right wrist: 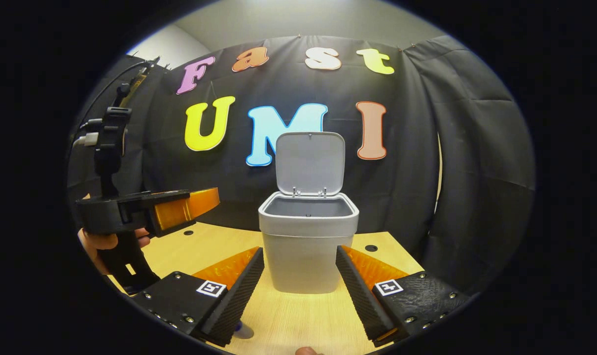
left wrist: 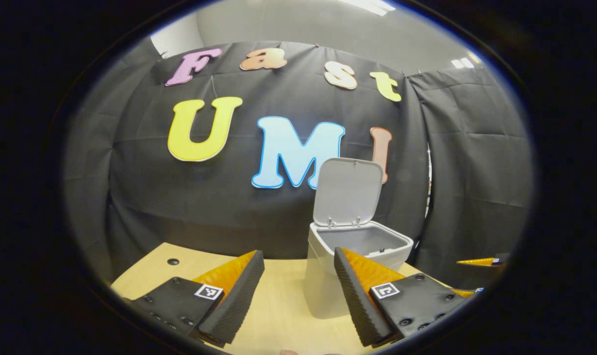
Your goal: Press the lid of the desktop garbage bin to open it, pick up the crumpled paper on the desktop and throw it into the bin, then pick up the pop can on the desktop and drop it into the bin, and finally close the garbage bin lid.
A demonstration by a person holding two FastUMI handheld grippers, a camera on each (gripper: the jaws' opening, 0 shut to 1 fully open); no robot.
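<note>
In the left gripper view, the garbage bin (left wrist: 350,256) is seen standing on the tabletop (left wrist: 278,305) just beyond the left tool (left wrist: 298,296), its lid (left wrist: 347,190) raised upright on its hinges. The opening step is therefore judged done. The left tool is spread wide with nothing between its fingers, and the right finger overlaps the bin's front in the picture; whether they touch cannot be told. Of the bin's inside, little can be made out.

In the right gripper view, the bin (right wrist: 308,246) is met straight ahead, lid (right wrist: 310,162) up, and the right tool (right wrist: 299,291) is likewise held wide open and empty, near the bin's base but apart from it. The left tool (right wrist: 180,209) is carried by a hand (right wrist: 103,244) well off to the side. A small pale object (right wrist: 243,330) peeks from under the left finger; what it is cannot be told. How far the paper and can steps have gone cannot be judged; closing the lid remains.
</note>
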